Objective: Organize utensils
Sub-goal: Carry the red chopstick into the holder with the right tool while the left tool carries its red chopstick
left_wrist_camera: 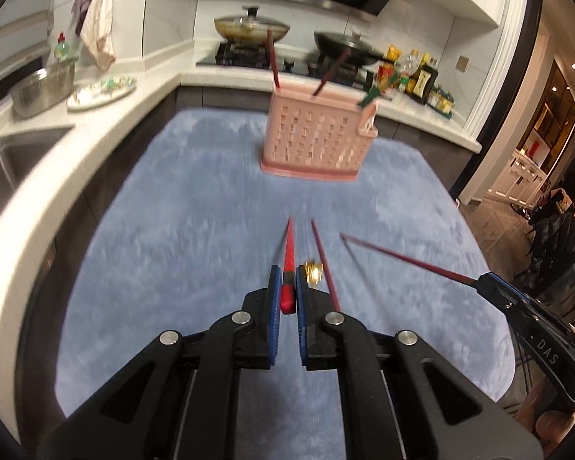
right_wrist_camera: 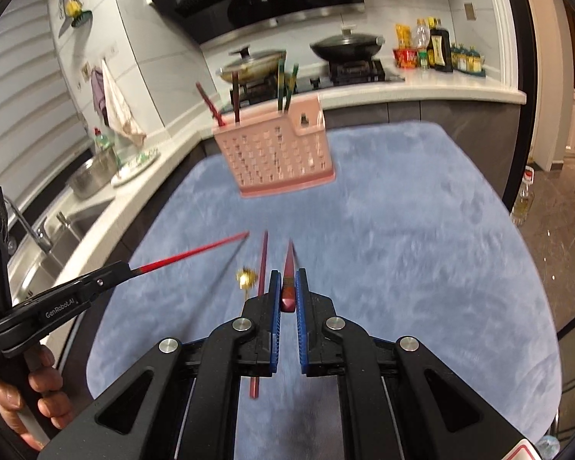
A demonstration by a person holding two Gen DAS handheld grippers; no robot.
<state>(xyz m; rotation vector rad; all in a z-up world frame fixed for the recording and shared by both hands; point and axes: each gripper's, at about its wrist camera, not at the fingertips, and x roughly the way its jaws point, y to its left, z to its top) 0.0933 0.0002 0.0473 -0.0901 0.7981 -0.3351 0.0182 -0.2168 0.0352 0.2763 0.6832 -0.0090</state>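
Kitchen, seen along two hand-held grippers above a blue mat (left_wrist_camera: 172, 211). Step in hand, by the look of it: carrying two chopsticks to the pink basket (left_wrist_camera: 318, 138) at the mat's far end.

To do it well, left to right:
- Steer clear of the sink (left_wrist_camera: 15, 161) and counter along the left edge.
- Bring the left gripper (left_wrist_camera: 286, 276) over the basket's left slots, beside the dark sticks already standing there.
- Tip the red chopstick (left_wrist_camera: 289, 245) near upright, thin end down, before letting go.
- Pass well above the gold piece (left_wrist_camera: 313, 273) and the loose chopstick (left_wrist_camera: 324, 264), both lying on the mat between the grippers, so as not to knock them.
- Do likewise with the right gripper (right_wrist_camera: 287, 280): aim for a free slot, short of the green sticks at the basket's right end.
- Avoid crossing the two held sticks, now angled toward each other at the tips.
- Lower slowly. A knock on the rim would probably tip so light a basket.

Jaws, left to right:
- Left gripper: almost pressed together, pinching the thick end of the red chopstick. Thin end pointing ahead toward the basket, seemingly clear of the mat.
- Right gripper: almost pressed together too, pinching the thick end of a dark chopstick (right_wrist_camera: 288, 264). Also pointing ahead and seemingly off the mat.
- Nothing else touched by either pair.

At the lower left of the right view, a hand (right_wrist_camera: 38, 395) wrapped around the left gripper's handle.
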